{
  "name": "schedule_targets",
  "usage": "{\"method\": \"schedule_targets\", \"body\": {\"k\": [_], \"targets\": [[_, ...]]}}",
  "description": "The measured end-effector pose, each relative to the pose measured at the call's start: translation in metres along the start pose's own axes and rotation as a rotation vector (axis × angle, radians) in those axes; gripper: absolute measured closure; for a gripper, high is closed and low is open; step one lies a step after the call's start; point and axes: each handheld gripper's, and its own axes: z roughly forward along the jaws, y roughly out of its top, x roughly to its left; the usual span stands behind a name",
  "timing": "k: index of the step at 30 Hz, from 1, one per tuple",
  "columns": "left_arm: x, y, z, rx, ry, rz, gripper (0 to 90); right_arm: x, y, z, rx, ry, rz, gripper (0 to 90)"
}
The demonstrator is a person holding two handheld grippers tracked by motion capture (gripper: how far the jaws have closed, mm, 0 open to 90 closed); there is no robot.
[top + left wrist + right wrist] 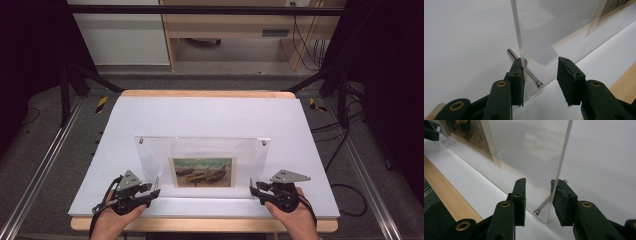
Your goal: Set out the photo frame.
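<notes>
At the near edge of the table [210,107], the clear acrylic frame [150,160] stood upright, each half-open gripper, left [153,192] and right [254,188], straddling a bottom corner, one finger [517,75] touching the pane, apparently to steady it.

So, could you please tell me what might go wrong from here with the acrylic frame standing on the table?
1. The acrylic frame stands upright on metal pins; an uneven push could tip it.
2. The left gripper touches the pane with one jaw only, the other standing apart, so a lift may slip.
3. The right gripper straddles the pane edge the same way; closing hard could scratch the clear sheet or loosen the picture.
</notes>
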Motion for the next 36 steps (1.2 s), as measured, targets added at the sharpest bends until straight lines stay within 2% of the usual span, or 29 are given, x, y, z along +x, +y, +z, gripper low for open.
{"method": "schedule_targets", "body": {"k": [4,6,9,14,19,25,29,36], "targets": [[0.000,0.000,0.000,-0.016,-0.019,-0.020,52.6,-0.001,0.000,0.000,-0.013,0.004,-0.006,62.2],[-0.001,0.001,0.000,-0.030,-0.025,-0.022,47.9,0.000,0.001,0.000,-0.028,0.001,-0.002,56.7],[0.000,0.003,-0.002,-0.053,-0.013,-0.021,40.4,0.001,0.002,0.000,-0.037,-0.014,-0.021,45.5],[0.003,0.002,-0.005,-0.077,-0.010,-0.036,32.4,-0.002,0.003,-0.003,-0.038,-0.031,-0.014,34.3],[0.011,0.002,-0.014,-0.103,-0.003,-0.046,27.7,-0.008,-0.001,-0.012,-0.046,-0.052,-0.036,27.0],[0.024,-0.002,-0.025,-0.127,0.011,-0.071,22.7,-0.021,-0.009,-0.026,-0.044,-0.068,-0.026,18.7],[0.031,-0.005,-0.029,-0.127,0.049,-0.081,20.7,-0.032,-0.015,-0.035,-0.049,-0.094,-0.011,17.7],[0.040,-0.009,-0.031,-0.120,0.127,-0.082,17.3,-0.048,-0.020,-0.041,-0.071,-0.188,0.034,17.1]]}}
